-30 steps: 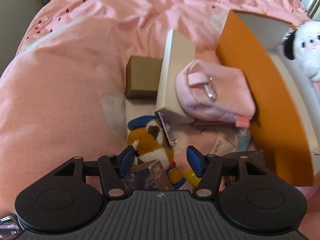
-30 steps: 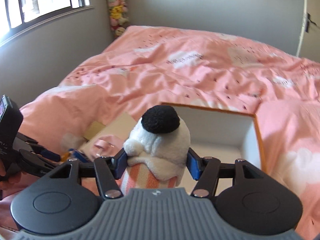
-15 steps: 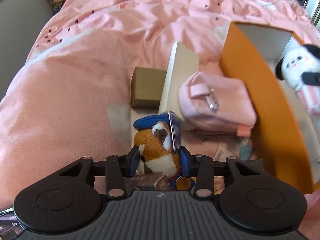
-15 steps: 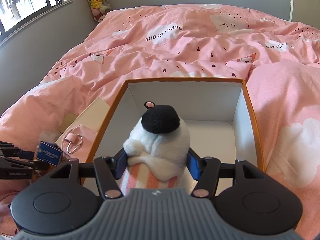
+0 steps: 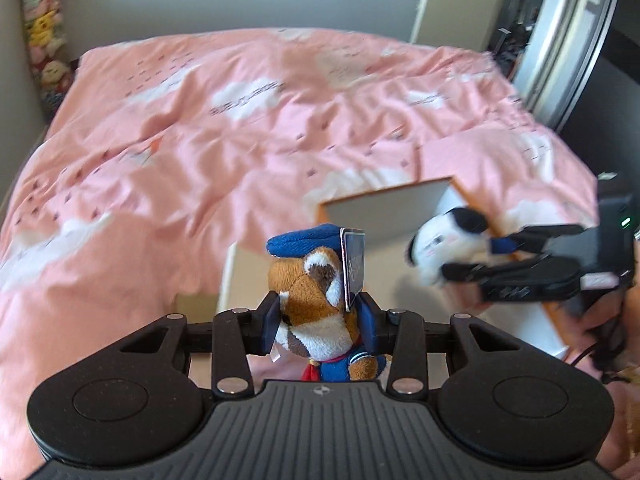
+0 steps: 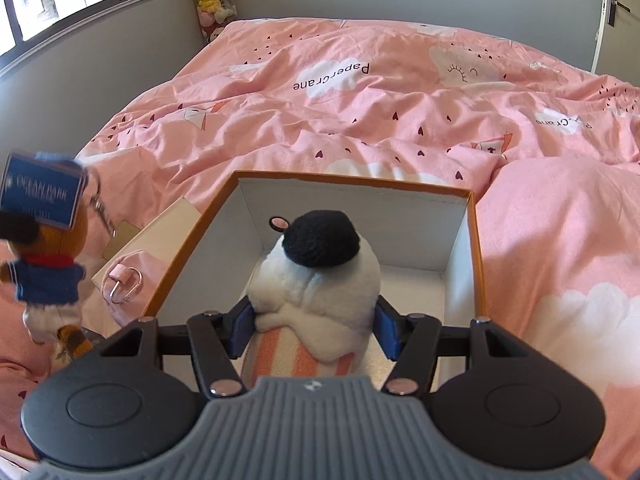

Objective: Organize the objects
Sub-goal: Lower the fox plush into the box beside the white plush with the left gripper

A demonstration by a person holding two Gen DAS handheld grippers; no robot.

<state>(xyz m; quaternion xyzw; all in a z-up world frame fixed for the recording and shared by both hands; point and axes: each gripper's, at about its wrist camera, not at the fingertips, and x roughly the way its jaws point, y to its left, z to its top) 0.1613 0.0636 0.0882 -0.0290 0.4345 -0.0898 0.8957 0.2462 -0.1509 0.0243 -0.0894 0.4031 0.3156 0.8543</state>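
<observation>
my left gripper [image 5: 318, 328] is clamped on the fox plush [image 5: 320, 300] at its cheeks and neck, lifted clear of the pink duvet [image 5: 160, 140], left of the orange box [image 6: 474, 240]. my right gripper [image 6: 314, 326] pinches the white plush [image 6: 320, 280] at its middle, hanging inside the box. both toys look light and squashy, so i judge the pads sink in and hold well. the fox's hard blue tag [image 5: 353, 268] sits right against one pad and could slip, so i'd grip fur rather than card. nothing here looks fragile; dropping them in should do no harm.
</observation>
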